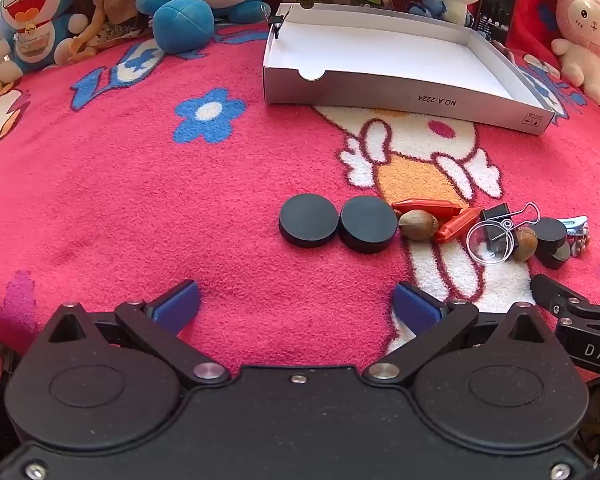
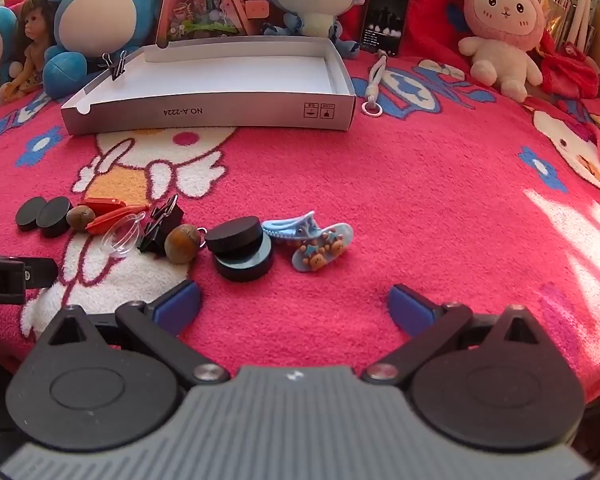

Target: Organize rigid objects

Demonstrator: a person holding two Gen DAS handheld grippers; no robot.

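On the pink cartoon-print blanket (image 1: 140,208), seen from the left wrist, the left tool (image 1: 296,304) hovers with its blue pads spread wide and nothing between them. Just ahead lie two black discs (image 1: 309,220) side by side and touching, then a nut (image 1: 418,224), two orange-red clips (image 1: 428,207), a clear lens (image 1: 489,242), a black binder clip (image 1: 496,214), a second nut (image 1: 525,243) and a stack of black discs (image 1: 551,240), all in a loose row running right. The white cardboard box (image 1: 380,90) sits farther back, its floor bare, a binder clip on its left wall. Part of the right tool shows at the right edge.

From the right wrist, the right tool (image 2: 294,304) is likewise spread and holds nothing. Ahead and left are the stacked black discs (image 2: 240,248), the upper one tilted on the lower; just right of them lie two pale blue toy sandals (image 2: 312,240). The box (image 2: 220,110) stands well behind, with plush toys (image 2: 500,28) and a phone (image 2: 386,14) beyond it.
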